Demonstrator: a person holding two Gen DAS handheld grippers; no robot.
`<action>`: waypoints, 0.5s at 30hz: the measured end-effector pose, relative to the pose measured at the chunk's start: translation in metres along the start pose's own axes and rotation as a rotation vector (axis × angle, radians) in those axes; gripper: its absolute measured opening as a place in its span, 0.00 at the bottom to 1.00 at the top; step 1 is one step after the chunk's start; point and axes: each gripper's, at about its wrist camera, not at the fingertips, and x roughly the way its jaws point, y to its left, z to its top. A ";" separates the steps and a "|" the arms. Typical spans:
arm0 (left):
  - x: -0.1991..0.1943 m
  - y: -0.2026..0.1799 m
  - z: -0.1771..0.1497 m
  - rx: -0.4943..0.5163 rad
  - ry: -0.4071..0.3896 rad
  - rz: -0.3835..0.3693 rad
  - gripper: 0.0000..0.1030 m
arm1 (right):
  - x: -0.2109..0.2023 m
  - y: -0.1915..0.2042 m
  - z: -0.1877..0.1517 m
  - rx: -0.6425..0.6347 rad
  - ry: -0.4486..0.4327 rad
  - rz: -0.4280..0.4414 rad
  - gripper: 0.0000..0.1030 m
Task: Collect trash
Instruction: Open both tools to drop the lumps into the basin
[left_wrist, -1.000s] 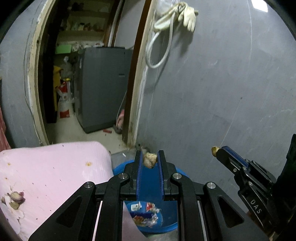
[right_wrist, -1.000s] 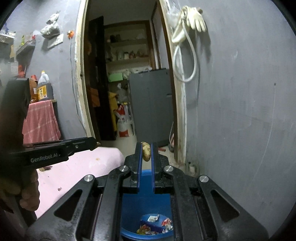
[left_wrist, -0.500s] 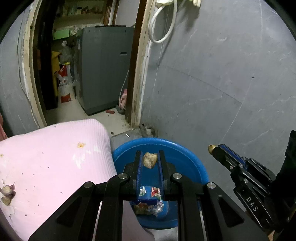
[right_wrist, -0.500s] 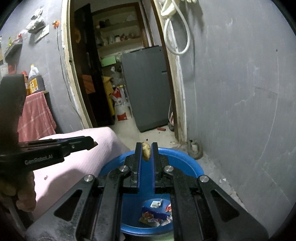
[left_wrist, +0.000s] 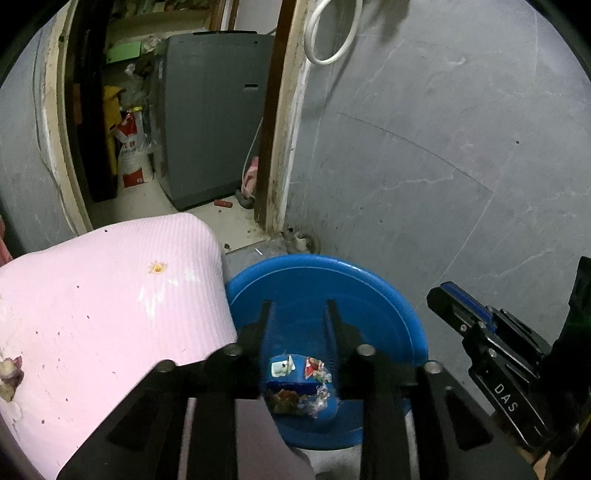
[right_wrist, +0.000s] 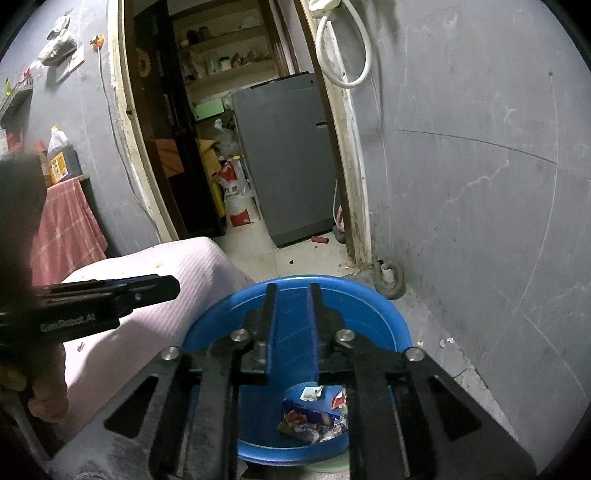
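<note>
Poised over blue basin (left_wrist: 388, 295): left gripper (left_wrist: 298, 314) and right gripper (right_wrist: 292, 295), both released, empty. Wrappers (right_wrist: 317, 417), possibly foil, at basin's 6 o'clock.

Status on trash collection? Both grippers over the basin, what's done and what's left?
Done: wrappers lie in the blue basin. In hand: nothing; left gripper and right gripper are open and empty above it. Left: a scrap at the pink cloth's edge and a yellow bit farther up.
</note>
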 end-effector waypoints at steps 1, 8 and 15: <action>-0.001 0.002 0.000 -0.006 -0.003 -0.002 0.27 | 0.000 0.000 0.000 0.002 0.000 0.001 0.25; -0.018 0.012 0.003 -0.059 -0.034 -0.021 0.36 | -0.012 0.004 0.006 0.008 -0.025 -0.003 0.38; -0.073 0.036 0.008 -0.124 -0.159 0.003 0.61 | -0.046 0.025 0.027 -0.020 -0.124 -0.005 0.62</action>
